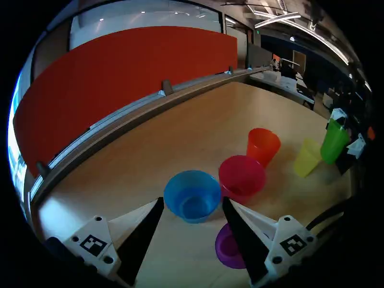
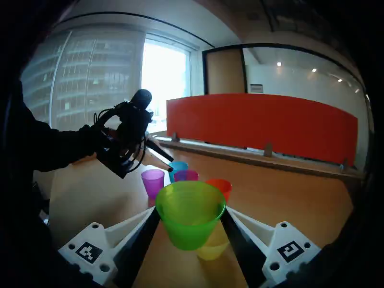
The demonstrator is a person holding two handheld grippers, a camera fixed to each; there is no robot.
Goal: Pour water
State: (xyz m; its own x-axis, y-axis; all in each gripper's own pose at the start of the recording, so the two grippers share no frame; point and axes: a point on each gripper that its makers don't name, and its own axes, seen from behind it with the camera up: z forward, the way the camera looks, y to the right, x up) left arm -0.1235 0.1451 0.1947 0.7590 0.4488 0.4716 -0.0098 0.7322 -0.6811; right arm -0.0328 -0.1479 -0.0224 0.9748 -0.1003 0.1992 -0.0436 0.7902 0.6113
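My left gripper (image 1: 193, 204) is open, and a blue cup (image 1: 192, 196) stands on the table just ahead, between its fingertips. Behind the blue cup are a magenta cup (image 1: 242, 176) and an orange cup (image 1: 263, 145). A purple cup (image 1: 228, 247) is half hidden behind the right finger. My right gripper (image 2: 190, 216) is shut on a green cup (image 2: 190, 213), held upright above a yellow cup (image 2: 213, 246). The green cup (image 1: 333, 141) and yellow cup (image 1: 307, 157) also appear far right in the left gripper view. I cannot tell whether any cup holds water.
The cups stand on a wooden table (image 1: 201, 125) with a raised rail and a red partition (image 1: 129, 72) along its far side. In the right gripper view, a dark-sleeved hand holds the left gripper (image 2: 163, 161) over the purple cup (image 2: 152, 181) and blue cup (image 2: 177, 166).
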